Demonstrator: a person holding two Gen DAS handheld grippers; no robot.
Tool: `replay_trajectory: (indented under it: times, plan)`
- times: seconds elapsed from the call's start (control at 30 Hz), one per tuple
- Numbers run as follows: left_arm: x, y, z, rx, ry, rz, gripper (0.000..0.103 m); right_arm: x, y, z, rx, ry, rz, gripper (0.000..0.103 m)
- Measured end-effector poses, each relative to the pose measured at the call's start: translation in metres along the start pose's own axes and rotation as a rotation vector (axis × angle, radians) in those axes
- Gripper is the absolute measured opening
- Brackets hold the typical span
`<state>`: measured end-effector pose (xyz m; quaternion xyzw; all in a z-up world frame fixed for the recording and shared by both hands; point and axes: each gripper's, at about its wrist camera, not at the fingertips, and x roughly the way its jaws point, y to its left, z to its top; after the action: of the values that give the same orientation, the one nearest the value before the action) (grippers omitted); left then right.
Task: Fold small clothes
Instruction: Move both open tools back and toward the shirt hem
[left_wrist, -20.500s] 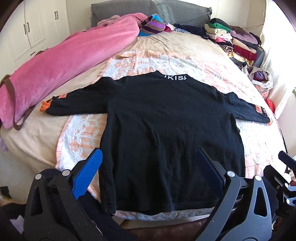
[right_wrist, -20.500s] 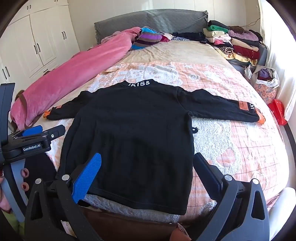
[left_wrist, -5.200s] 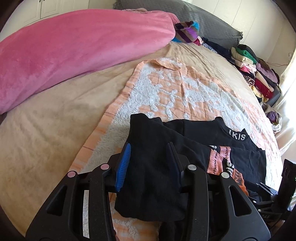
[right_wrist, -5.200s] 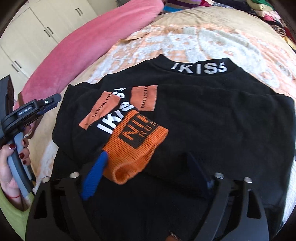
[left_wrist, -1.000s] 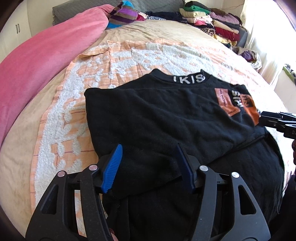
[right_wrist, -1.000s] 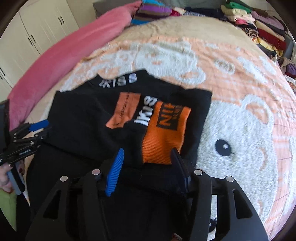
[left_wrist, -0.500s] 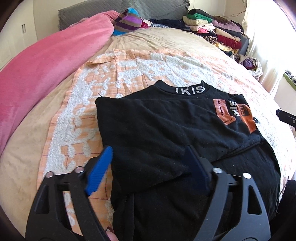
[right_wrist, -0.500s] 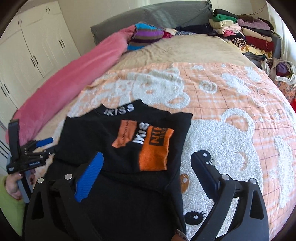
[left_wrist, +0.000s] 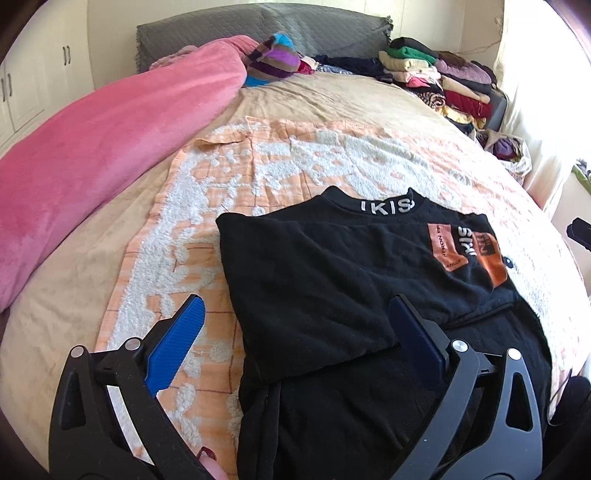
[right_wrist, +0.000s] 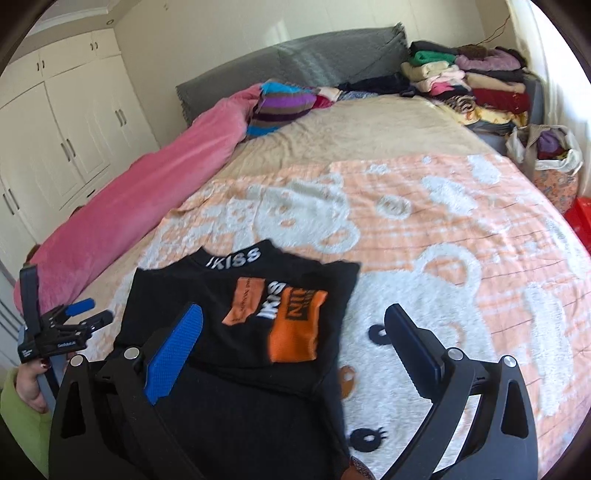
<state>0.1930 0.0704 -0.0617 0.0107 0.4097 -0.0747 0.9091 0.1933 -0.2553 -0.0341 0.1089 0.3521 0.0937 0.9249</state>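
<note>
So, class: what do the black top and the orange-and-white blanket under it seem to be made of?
Black top: looks like soft matte knit, perhaps cotton fleece; it drapes in thick folds, with a ribbed orange cuff.
Blanket: seems to be terry or plush towelling; its white bear shapes stand up in a nubby pile.

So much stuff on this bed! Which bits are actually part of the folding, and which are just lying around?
In the job:
- black sweatshirt
- left gripper, open
- right gripper, open

Lying about:
- pink blanket
- folded clothes stack
- bear-pattern blanket
- striped knit
</note>
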Motion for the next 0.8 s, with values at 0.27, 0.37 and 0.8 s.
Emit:
replay_trajectory:
  times: [0.27, 0.37, 0.8]
  plan:
    - [-0.022, 0.005, 0.004, -0.091, -0.020, -0.006, 0.093, -0.048, -0.033, 0.010, 0.041, -0.097, -0.050, 0.098]
    - [-0.034, 0.002, 0.004, -0.109, -0.034, -0.005, 0.093, -0.070, -0.046, 0.014, 0.059, -0.139, -0.071, 0.098]
    - [-0.075, -0.018, -0.014, -0.061, -0.052, 0.057, 0.093, -0.177, -0.092, 0.014, 0.060, -0.288, -0.119, 0.098]
